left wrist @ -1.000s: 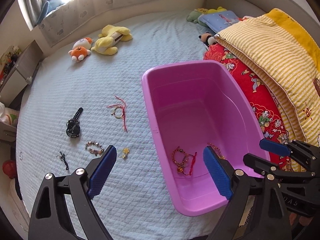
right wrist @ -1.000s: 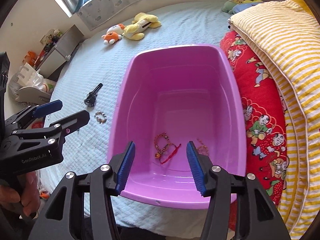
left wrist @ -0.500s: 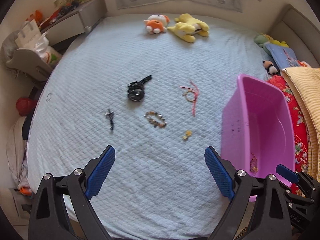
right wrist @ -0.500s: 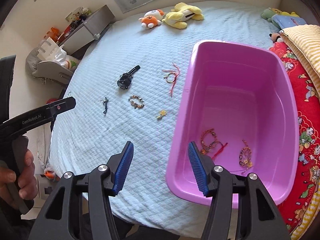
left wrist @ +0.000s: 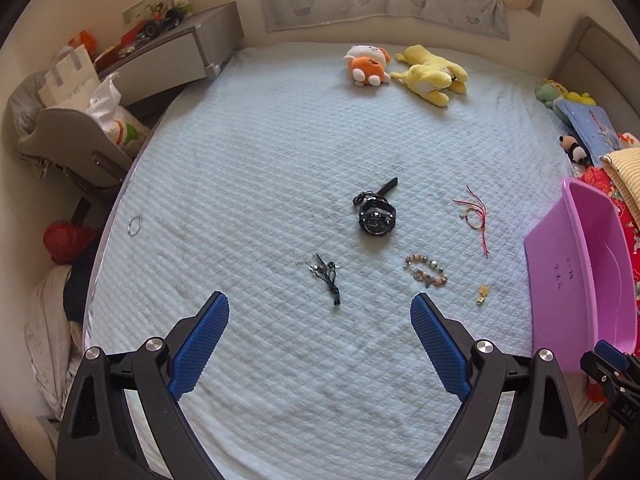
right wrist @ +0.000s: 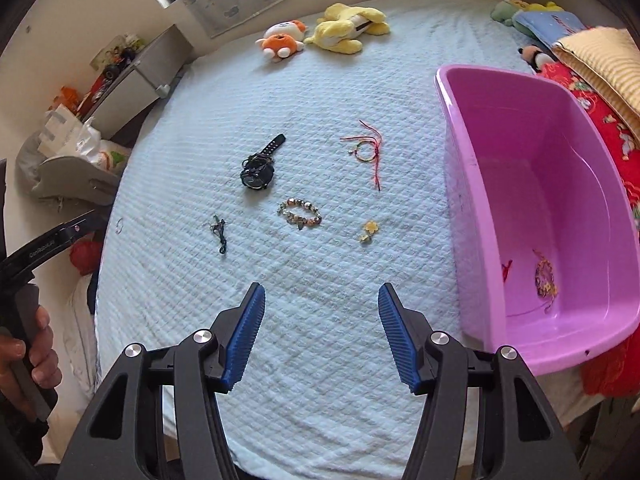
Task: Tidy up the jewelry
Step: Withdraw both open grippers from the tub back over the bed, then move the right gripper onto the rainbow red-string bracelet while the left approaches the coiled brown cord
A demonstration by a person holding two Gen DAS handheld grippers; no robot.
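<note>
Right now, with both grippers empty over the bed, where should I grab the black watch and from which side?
Take the black watch across its round case, coming straight down from above. It lies flat on the quilted bed cover, so only a top approach gets a finger on each side. The case is the bulkiest part; the strap trailing toward the plush toys is thin and would likely slip.

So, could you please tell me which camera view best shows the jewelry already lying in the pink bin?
The right wrist view. It looks into the pink bin, showing a gold-beaded piece and a red cord on its floor. The left wrist view catches only the bin's outer wall and rim at the frame's right edge; its floor is hidden.
</note>
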